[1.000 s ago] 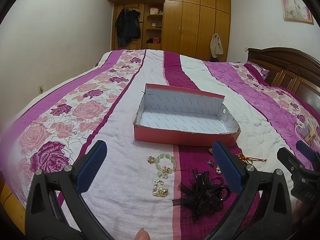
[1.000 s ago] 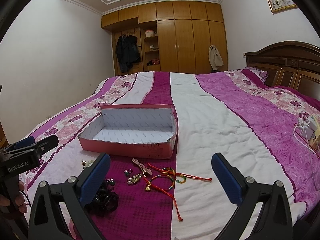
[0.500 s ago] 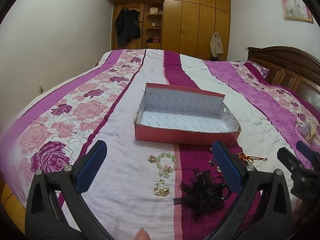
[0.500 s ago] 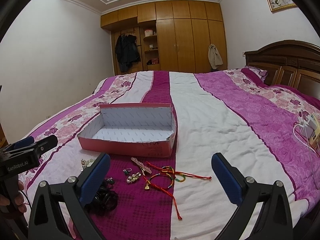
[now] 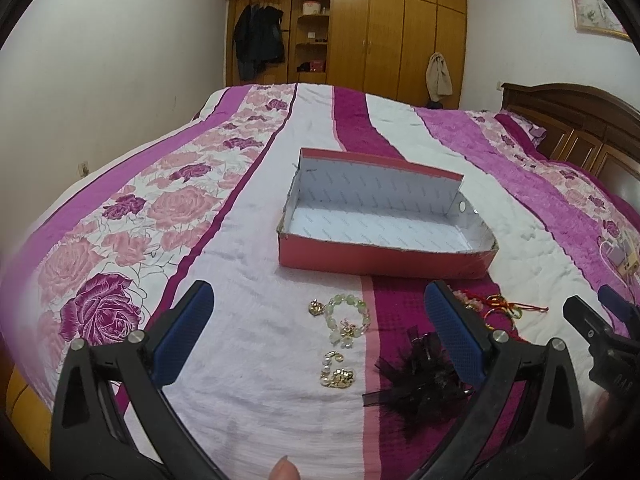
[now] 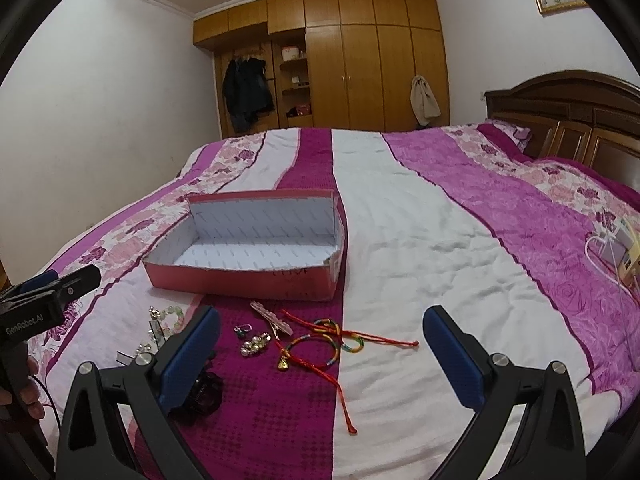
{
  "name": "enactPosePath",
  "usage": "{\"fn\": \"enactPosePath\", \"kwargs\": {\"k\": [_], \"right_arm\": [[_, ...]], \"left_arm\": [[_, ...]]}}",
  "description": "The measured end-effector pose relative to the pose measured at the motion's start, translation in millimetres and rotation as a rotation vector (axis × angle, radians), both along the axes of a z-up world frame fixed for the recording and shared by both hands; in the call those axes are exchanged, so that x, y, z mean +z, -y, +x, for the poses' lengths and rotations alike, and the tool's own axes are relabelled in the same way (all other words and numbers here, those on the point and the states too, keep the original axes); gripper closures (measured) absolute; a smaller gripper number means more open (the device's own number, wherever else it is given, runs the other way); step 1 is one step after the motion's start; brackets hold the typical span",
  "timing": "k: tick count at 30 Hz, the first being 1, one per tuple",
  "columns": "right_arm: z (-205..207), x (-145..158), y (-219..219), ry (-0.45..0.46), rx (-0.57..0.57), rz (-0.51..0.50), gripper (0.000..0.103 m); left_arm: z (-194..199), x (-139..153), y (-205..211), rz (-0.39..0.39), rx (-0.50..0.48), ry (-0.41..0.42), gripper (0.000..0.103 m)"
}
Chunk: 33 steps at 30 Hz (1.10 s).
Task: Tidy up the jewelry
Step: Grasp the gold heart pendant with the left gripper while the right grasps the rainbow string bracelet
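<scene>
An empty pink box [image 5: 384, 254] [image 6: 244, 276] with a white inside lies on the bed. In front of it jewelry is scattered: a pale green bead bracelet [image 5: 347, 312], gold and pearl pieces [image 5: 336, 372], a black lace hair bow [image 5: 420, 376], red cord bracelets [image 6: 320, 344], a pink hair clip [image 6: 270, 316] and pearl earrings [image 6: 254, 344]. My left gripper [image 5: 320, 332] hovers open above the bead bracelet. My right gripper [image 6: 320, 344] hovers open above the cord bracelets. Neither holds anything.
The bed [image 6: 420, 240] has a purple, white and floral quilt. A charger with white cable [image 6: 616, 252] lies at its right side. A wooden headboard [image 6: 560, 116] stands right, a wardrobe [image 6: 360, 64] at the back. The other gripper [image 6: 44, 300] shows at the left edge.
Both grippers have risen and tipped slightly, so the box and jewelry sit a little higher in view. Nothing was picked up; both stay open.
</scene>
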State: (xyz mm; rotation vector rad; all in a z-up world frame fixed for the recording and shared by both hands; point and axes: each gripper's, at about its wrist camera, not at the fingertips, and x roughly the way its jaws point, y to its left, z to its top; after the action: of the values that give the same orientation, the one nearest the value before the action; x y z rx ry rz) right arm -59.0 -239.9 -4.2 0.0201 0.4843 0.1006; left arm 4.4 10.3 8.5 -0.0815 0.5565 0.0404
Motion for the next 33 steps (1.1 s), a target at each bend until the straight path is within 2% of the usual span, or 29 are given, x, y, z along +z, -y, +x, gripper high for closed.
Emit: {"fn": "enactPosePath", "kwargs": {"k": [15, 21, 23, 28, 33], "right_arm": [[22.8, -28.9, 39.8, -0.13, -0.092, -0.017, 0.0], [32.7, -37.7, 50.2, -0.166, -0.108, -0.016, 0.0], [37.6, -40.3, 50.6, -0.179, -0.102, -0.016, 0.0], [51.3, -47.0, 49.1, -0.212, -0.079, -0.038, 0.01], [70.4, -52.3, 45.2, -0.253, -0.047, -0.044, 0.02]], "left_arm": [[29.7, -31.7, -24.4, -0.02, 0.019, -0.14, 0.006], [49.1, -43.7, -22.9, -0.014, 0.006, -0.172, 0.028], [57.4, -49.2, -21.7, -0.018, -0.015, -0.199, 0.041], [72.5, -61.6, -18.5, -0.036, -0.066, -0.262, 0.061], [79.4, -72.2, -17.4, -0.022, -0.072, -0.3, 0.069]]}}
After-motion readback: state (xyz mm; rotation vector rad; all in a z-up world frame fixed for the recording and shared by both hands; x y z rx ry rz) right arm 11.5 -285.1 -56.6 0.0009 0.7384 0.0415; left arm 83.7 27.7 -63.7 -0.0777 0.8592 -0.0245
